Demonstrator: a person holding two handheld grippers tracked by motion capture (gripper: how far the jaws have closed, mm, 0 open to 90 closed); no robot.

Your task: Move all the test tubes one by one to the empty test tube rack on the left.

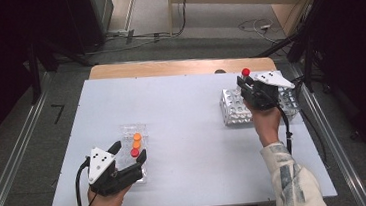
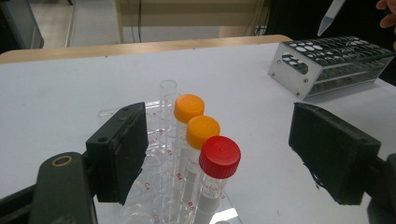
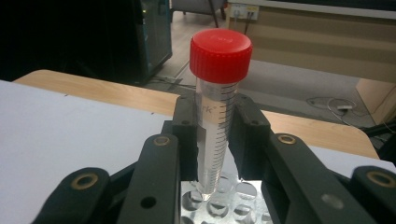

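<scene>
From the high view, the right tool point(image 1: 247, 83) clamps a red-capped tube point(image 1: 245, 72) above the metal rack point(image 1: 233, 109) at the far right of the worktop point(image 1: 187, 112), probably to seat it in a hole. The right forearm reaches far forward. Near left, the left tool point(image 1: 130, 155) stands open around a clear rack point(image 1: 132, 129).

In the left gripper view, wide jaws flank two orange-capped tubes point(image 2: 189, 108) and another red-capped one point(image 2: 219, 157), likely lined up for the next pick.

In the right gripper view, the held tube stands upright, tip just over the holes.
</scene>
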